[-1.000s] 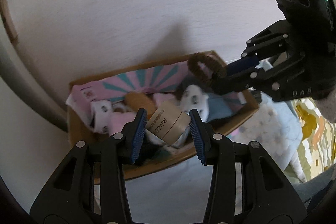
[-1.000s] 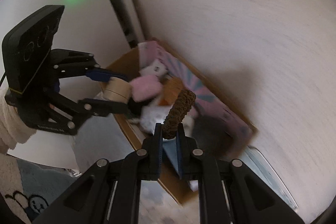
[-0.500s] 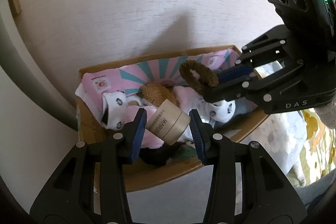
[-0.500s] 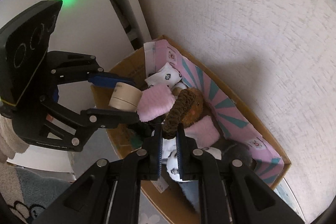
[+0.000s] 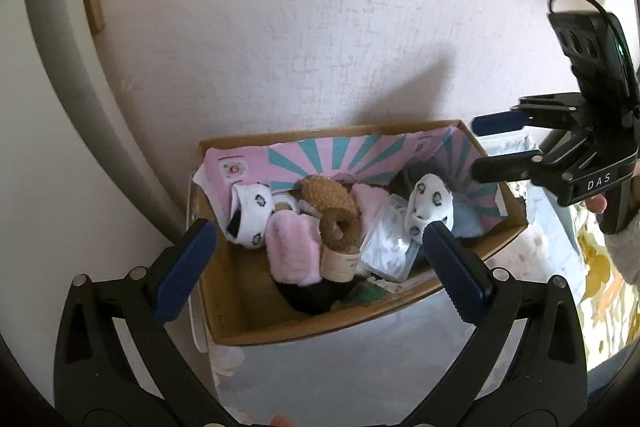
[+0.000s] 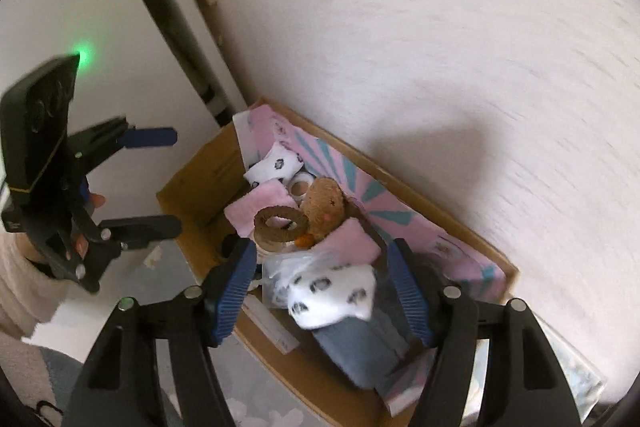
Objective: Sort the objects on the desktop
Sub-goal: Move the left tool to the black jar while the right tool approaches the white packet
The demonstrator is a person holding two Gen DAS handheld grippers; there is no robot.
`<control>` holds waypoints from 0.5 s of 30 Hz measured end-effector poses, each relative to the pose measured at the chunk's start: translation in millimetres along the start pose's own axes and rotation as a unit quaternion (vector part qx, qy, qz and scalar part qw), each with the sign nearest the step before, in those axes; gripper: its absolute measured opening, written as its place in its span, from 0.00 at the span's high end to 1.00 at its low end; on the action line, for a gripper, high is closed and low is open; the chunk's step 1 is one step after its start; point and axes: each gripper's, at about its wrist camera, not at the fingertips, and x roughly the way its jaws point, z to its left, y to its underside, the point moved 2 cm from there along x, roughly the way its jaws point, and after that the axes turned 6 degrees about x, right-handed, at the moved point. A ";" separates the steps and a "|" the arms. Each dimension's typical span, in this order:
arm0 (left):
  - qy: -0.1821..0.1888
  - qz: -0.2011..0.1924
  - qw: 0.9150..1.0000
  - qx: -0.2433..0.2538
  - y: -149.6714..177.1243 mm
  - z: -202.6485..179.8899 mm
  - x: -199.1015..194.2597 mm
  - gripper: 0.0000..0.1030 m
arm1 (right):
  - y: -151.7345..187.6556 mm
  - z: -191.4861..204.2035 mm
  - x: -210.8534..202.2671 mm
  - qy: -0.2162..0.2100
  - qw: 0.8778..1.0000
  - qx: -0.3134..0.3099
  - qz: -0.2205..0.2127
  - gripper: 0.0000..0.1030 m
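A cardboard box point(image 5: 304, 323) with a pink and teal lining stands against the wall. In it lie a beige tape roll point(image 5: 339, 261), a brown woven ring point(image 5: 340, 225) on top of the roll, a brown plush toy point(image 5: 326, 191), pink cloths, white spotted socks and a clear plastic bag. My left gripper point(image 5: 320, 263) is open and empty above the box's near edge. My right gripper point(image 6: 324, 291) is open and empty above the box; the ring point(image 6: 280, 225) and the box point(image 6: 192, 187) show in its view too. It also shows at the right in the left wrist view point(image 5: 486, 145).
A white textured wall point(image 5: 320, 27) rises right behind the box. A grey pipe point(image 5: 52, 27) runs up the left side. A pale patterned cloth point(image 5: 552, 239) lies to the right of the box. A grey surface point(image 5: 340, 379) lies in front of it.
Both grippers have opened. The tape roll dropped from my left gripper into the box, and the woven ring dropped from my right gripper onto it. Both grippers have drawn back from the box.
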 end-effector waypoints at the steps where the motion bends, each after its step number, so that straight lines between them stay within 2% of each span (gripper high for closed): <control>1: -0.004 -0.002 1.000 0.000 -1.7 -1.1 -2.8 0.00 | 2.1 -3.3 -6.2 0.009 1.000 0.000 -0.003 0.38; 5: -0.005 -0.012 1.000 0.006 -10.4 -9.3 -13.5 0.00 | 8.3 -13.6 -33.9 0.034 0.999 -0.006 -0.023 0.38; 15: 0.006 -0.028 0.999 0.027 -37.0 -55.1 -21.8 0.00 | 45.4 -64.2 -104.8 0.069 0.996 0.043 -0.047 0.38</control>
